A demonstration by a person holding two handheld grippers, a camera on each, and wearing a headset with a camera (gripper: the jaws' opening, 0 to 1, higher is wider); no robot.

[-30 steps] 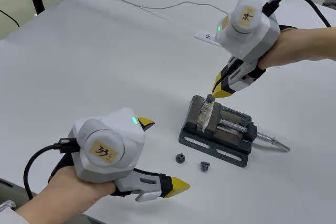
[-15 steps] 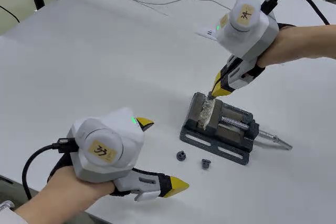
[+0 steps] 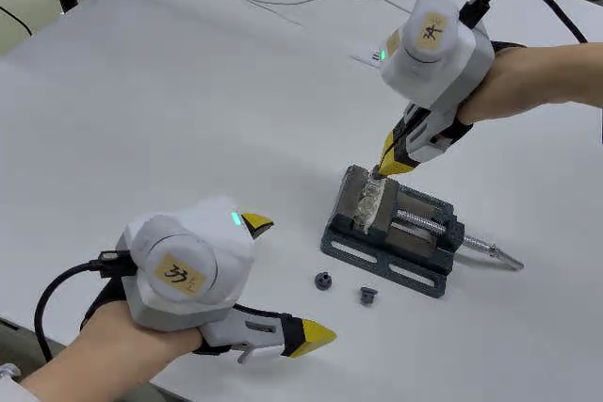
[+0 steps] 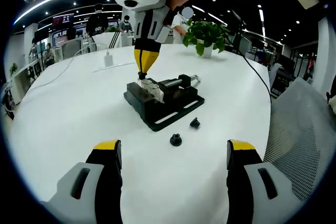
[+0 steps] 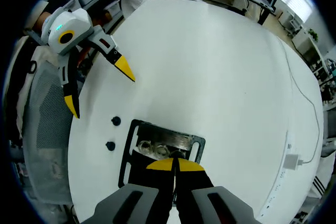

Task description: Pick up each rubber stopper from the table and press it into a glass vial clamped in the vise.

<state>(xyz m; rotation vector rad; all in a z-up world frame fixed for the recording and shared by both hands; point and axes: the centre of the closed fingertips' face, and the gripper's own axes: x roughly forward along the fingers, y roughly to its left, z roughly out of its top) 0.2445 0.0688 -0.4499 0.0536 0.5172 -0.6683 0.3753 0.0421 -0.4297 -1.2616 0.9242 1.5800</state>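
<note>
The step in hand, as I judge it, is seating a stopper. The right gripper (image 3: 379,172) stands steeply over the vise (image 3: 377,259), its yellow tips closed to a thin slit at the mouth of the glass vials (image 3: 368,202) clamped between the vise's blocks. The tips hide whether a stopper sits under or between them, so I cannot tell. To do this well, the push should run straight down the vial's axis with the tips centred on the mouth. A sideways lean would load thin glass against hard metal and could chip a rim or cock the plug. Slow, even pressure suits rubber, which yields first and then grips.

The left gripper (image 3: 287,280) hovers on the near side of the vise, well apart from it, with its jaws spread wide and holding nothing. Two loose stoppers lie on the table (image 3: 188,91) just in front of the vise's base. The nearer stopper (image 3: 323,281) and the other stopper (image 3: 368,296) are close together but not touching.

The vise is dark, matte, blocky metal, with a bright threaded screw and a rod handle projecting from the end away from the vials. The vials are clear, round-mouthed and packed side by side. The stoppers are small, dark grey and round, each with a flanged head. The table is white and smooth.
</note>
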